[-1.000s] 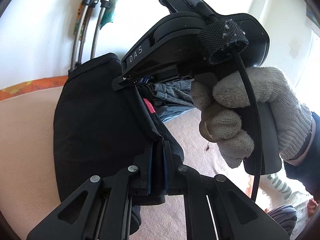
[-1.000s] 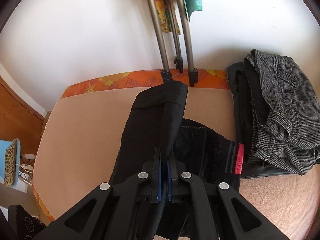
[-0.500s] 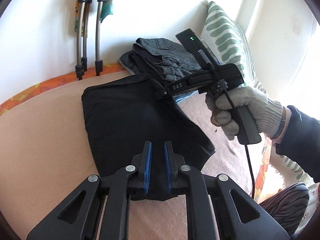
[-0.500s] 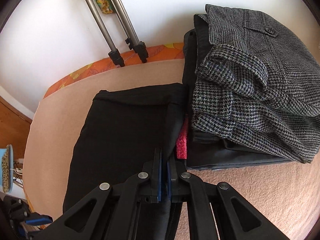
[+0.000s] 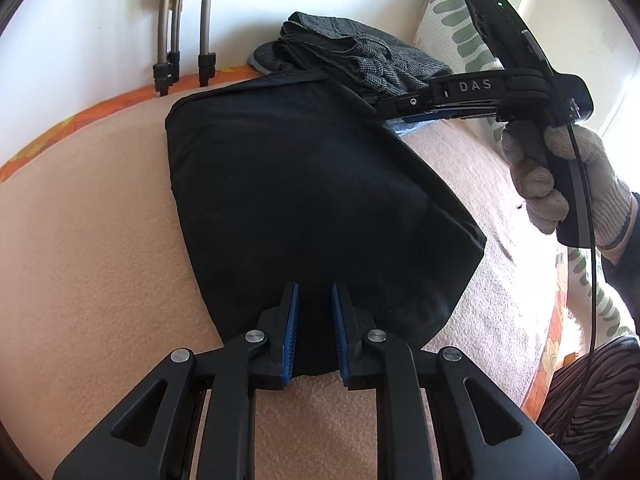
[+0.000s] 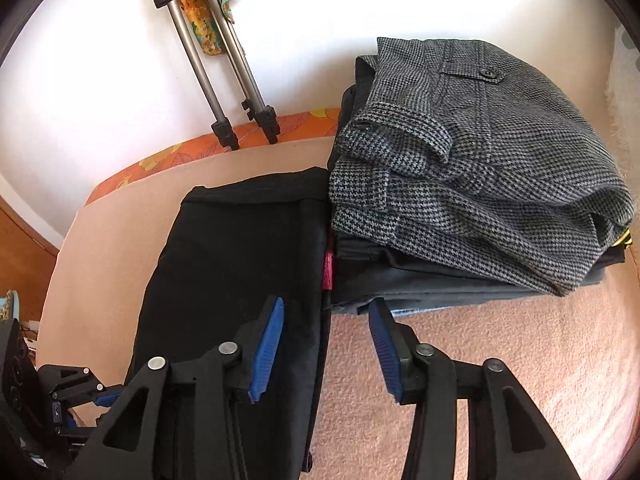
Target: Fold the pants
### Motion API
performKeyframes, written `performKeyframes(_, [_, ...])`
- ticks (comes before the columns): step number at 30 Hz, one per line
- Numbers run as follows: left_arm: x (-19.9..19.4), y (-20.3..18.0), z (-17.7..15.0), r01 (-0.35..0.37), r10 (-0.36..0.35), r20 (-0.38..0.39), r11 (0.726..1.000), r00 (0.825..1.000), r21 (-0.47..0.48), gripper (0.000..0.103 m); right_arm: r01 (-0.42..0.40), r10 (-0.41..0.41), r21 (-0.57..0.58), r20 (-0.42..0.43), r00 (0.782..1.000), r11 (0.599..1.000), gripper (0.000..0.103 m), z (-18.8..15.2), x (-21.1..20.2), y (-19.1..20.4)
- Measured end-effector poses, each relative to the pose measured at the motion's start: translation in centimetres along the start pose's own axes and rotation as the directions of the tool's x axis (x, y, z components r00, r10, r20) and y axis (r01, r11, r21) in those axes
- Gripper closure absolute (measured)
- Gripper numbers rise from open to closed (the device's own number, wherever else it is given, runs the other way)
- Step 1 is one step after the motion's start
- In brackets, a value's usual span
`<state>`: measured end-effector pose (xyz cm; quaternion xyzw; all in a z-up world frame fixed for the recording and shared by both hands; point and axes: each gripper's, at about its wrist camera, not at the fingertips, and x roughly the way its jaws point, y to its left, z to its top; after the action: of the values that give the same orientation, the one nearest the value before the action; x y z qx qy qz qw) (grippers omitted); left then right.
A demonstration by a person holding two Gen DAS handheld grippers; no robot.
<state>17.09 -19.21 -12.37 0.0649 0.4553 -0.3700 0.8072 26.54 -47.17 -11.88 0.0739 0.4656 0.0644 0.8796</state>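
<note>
The black pants (image 5: 304, 200) lie folded flat on the pink blanket (image 5: 100, 260), right beside the pile of grey checked clothes (image 6: 480, 168); soft, floppy, light stuff I'd guess, so grab edges or corners; the right gripper (image 6: 326, 354) tilts down over their pile-side edge, jaws just spread, holding nothing; the left gripper (image 5: 314, 336) straddles the near hem, just loosened, pads apart.
</note>
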Motion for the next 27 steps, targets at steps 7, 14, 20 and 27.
performKeyframes(7, [-2.2, 4.1, 1.9, -0.014, 0.025, 0.072, 0.989, 0.997, -0.147, 0.052, -0.055, 0.055, -0.012, 0.064, 0.996, 0.998, 0.018, -2.9, -1.9, 0.1])
performKeyframes(14, [0.3, 8.8, 3.9, 0.046, -0.035, 0.038, 0.938, 0.999, -0.344, 0.051, -0.208, 0.203, 0.138, 0.049, 0.978, 0.968, 0.023, -3.4, 1.5, -2.7])
performKeyframes(20, [2.5, 9.9, 4.1, 0.084, -0.087, 0.008, 0.916, 0.996, -0.393, 0.051, -0.243, 0.242, 0.129, 0.017, 0.97, 0.962, 0.038, -3.7, 3.5, -3.0])
performKeyframes(27, [3.3, 9.3, 4.3, 0.101, -0.098, 0.026, 0.925, 0.995, -0.365, 0.051, -0.32, 0.318, 0.132, 0.035, 0.948, 0.938, 0.062, -4.3, 4.6, -2.7])
